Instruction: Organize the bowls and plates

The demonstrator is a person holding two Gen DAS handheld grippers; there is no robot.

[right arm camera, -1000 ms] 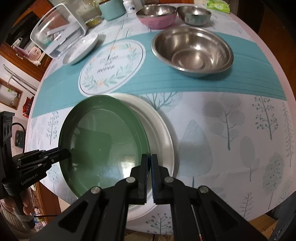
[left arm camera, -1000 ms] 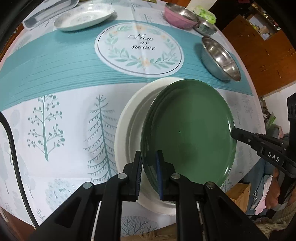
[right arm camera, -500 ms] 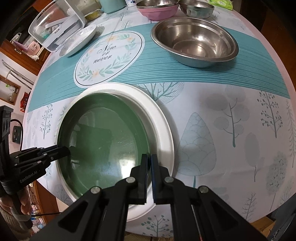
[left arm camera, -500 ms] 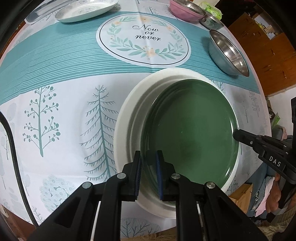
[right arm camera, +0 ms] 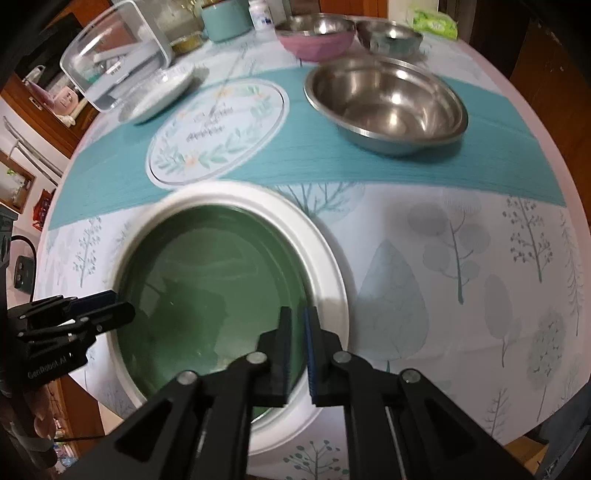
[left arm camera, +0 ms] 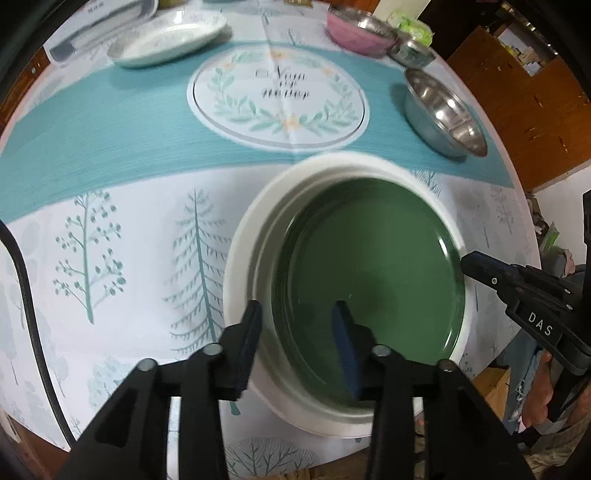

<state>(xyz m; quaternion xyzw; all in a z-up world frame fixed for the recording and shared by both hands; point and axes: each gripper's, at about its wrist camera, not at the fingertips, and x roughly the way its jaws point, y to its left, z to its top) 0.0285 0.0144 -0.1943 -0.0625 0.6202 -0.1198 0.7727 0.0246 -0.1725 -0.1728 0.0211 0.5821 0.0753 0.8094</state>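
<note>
In the left wrist view the far edge of the table is blurred; the print on the round emblem (left arm camera: 277,99) can hardly be read, and the clear container (left arm camera: 99,26) at the top left is cut off by the frame. The left gripper (left arm camera: 297,343) reaches in low from the near edge, its fingers spread wide apart, straddling the near-left rim of the green plate (left arm camera: 373,273) without pinching it. The green plate lies flat, nested inside the white plate (left arm camera: 243,266), which sits on the tablecloth (left arm camera: 110,240) near the table's front edge. From the right, the right gripper (left arm camera: 467,264) enters almost level, its tip at the green plate's right rim; whether it touches cannot be told here. Farther back stand the large steel bowl (left arm camera: 443,114), the pink bowl (left arm camera: 360,31), the small steel bowl (left arm camera: 412,51) and a pale oval dish (left arm camera: 168,37), whose long axis runs left to right. In the right wrist view, also smeared, the right gripper (right arm camera: 298,352) has its fingers parted by a narrow gap over the green plate's (right arm camera: 214,295) near-right rim, with the white plate (right arm camera: 328,266) ringing it; whether the rim sits between the pads is hidden. The left gripper (right arm camera: 118,310) shows at the left edge, tips at the plate's rim, the hand behind it mostly cut off. The large steel bowl (right arm camera: 388,107) stands upright, well apart behind.
</note>
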